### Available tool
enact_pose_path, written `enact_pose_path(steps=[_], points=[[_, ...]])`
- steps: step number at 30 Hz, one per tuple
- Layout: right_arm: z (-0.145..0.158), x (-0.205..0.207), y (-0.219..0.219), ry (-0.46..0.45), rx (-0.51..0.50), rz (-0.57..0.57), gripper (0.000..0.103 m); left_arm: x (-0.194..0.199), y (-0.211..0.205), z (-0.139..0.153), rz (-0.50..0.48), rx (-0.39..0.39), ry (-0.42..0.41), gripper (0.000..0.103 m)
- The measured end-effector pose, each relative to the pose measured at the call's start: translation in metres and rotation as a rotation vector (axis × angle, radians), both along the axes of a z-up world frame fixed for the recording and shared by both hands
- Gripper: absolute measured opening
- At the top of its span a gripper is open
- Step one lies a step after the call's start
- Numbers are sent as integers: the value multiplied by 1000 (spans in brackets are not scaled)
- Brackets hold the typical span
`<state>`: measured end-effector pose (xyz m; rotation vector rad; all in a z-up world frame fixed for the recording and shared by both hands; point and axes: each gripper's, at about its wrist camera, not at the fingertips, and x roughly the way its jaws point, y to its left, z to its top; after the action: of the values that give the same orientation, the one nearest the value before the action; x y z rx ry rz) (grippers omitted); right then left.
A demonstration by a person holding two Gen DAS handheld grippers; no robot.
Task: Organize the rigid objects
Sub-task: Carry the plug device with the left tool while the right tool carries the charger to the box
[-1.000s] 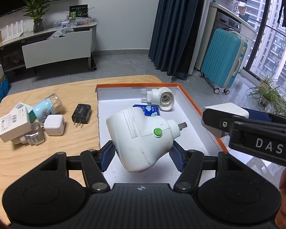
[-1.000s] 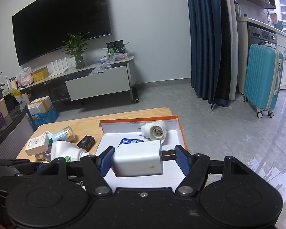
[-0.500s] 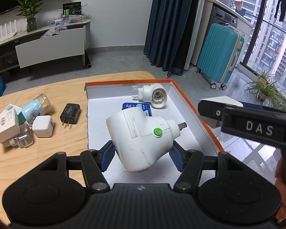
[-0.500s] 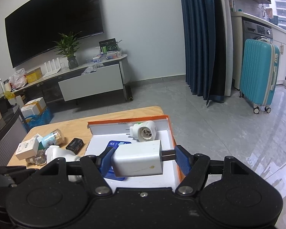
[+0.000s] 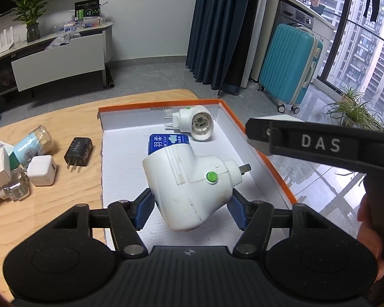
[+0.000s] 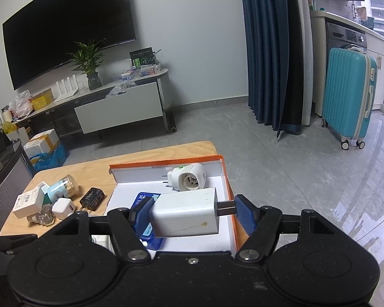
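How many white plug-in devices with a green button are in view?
2: one gripped in the left tongs above the box, plug-in device; another lying at the box's far end. Others may be hidden.

At frame centre, the plug-in device (image 5: 189,186) is white with a green button, clamped between the blue pads of the black left hand-held gripper (image 5: 190,204); the black right hand-held gripper (image 6: 194,215), also with blue pads, holds a white charger block (image 6: 185,216). The box (image 5: 274,168) is white inside with an orange rim and holds a blue packet (image 5: 166,140) with white lettering. On the pale wood bench (image 5: 38,204), left of frame, lie a black adapter (image 5: 78,151) and a white cube charger (image 5: 41,170); the suitcase (image 5: 289,66), upper right, is ribbed teal.
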<state>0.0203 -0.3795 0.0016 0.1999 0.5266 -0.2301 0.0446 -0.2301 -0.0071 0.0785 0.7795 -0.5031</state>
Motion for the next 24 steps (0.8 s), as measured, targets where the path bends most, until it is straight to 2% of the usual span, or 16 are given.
enact_pose_path(steps=[24], points=[[-18,45,-13,91,22,26,82,12,-23,-17,-36,-1,45,63]])
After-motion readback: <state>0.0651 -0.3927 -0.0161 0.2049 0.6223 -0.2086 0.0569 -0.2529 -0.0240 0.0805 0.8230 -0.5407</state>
